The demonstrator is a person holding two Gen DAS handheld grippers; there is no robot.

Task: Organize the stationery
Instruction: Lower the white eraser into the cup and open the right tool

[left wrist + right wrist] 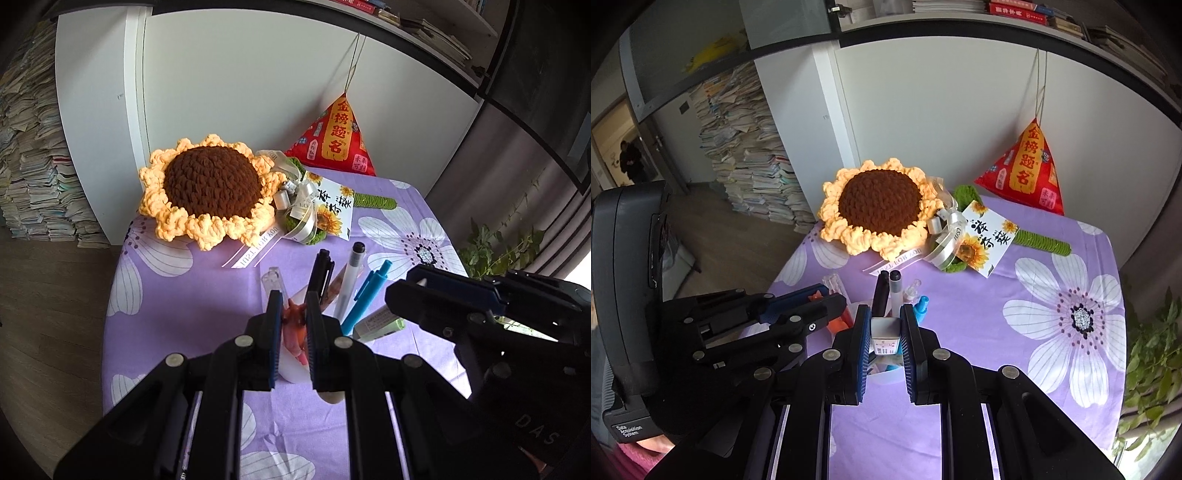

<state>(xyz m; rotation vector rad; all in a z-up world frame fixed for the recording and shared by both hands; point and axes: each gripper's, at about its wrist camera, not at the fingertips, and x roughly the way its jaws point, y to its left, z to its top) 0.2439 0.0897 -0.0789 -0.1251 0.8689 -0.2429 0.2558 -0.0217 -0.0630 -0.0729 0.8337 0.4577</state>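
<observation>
A white pen cup [293, 371] stands on the purple flowered tablecloth [177, 332] and holds several pens: a black pen [320, 273], a white pen [349, 280] and a blue pen [364, 302]. My left gripper [293, 321] is shut on an orange-red pen [293, 325] at the cup's mouth. My right gripper [884, 334] is shut on a white eraser with a printed label [884, 336], held over the same cup [886, 374]. In the left wrist view the eraser [378, 321] shows pale green and white in the right gripper [410, 299].
A crocheted sunflower [208, 188] with ribbon and a card [334, 210] lies at the table's back. A red triangular pouch [338, 138] hangs against the white cabinet. Stacked books stand on the floor at left [750, 155]. A plant [1152, 354] is at right.
</observation>
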